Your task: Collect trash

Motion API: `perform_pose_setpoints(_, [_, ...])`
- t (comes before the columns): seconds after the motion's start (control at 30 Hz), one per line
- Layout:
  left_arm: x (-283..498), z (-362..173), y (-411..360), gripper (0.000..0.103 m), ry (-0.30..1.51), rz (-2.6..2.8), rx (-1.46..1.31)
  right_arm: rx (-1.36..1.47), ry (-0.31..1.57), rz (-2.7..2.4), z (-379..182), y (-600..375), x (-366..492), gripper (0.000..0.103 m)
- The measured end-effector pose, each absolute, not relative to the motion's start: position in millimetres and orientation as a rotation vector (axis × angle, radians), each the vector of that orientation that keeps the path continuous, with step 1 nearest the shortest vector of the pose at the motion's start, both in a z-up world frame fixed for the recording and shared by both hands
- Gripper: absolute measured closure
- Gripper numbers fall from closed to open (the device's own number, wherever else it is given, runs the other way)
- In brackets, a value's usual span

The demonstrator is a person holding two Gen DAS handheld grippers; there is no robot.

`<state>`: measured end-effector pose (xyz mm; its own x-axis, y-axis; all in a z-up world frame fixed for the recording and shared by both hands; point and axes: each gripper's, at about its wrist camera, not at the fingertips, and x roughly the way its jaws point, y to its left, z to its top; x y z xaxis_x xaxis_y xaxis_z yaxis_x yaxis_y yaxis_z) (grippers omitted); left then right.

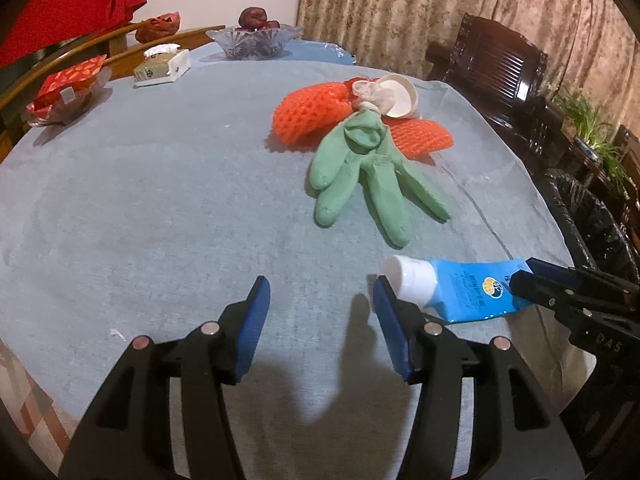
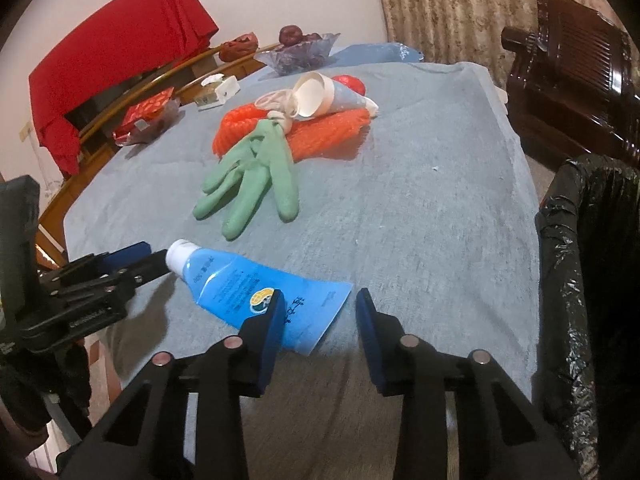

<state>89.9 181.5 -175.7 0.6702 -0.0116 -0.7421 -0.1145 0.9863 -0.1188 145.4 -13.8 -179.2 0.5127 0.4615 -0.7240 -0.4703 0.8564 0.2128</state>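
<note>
A blue squeeze tube with a white cap lies flat near the table's front edge. My right gripper straddles its flat tail end; the jaws are open and the tube looks unsqueezed. My left gripper is open with only cloth between its fingers. Its right finger stands just beside the tube's white cap, and the right gripper is seen at the tube's far end. Farther back lie a green glove, orange foam nets and a paper cone cup in one heap.
A bin lined with a black bag stands off the table's right edge. At the back sit a glass fruit bowl, a tissue pack and a dish of red packets. Dark wooden chairs stand by the curtain.
</note>
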Motion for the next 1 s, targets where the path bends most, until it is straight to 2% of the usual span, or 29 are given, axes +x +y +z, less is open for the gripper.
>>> perform_pose_setpoints(0.17, [90.8,-177.1,178.3,0.050,0.841,0.059,-0.157,-0.023,0.885,0.565,-180.0,-11.2,143.1,0.067])
perform_pose_setpoints(0.33, [91.3,-177.8,179.5,0.050,0.844,0.059,-0.168,0.031,0.914,0.553,-182.1,-18.2,149.2,0.076])
perform_pose_setpoints(1.0, [90.7,-178.3,172.7,0.050,0.849,0.051,-0.154,-0.005,0.951,0.535,-178.9,-25.5,141.5,0.074])
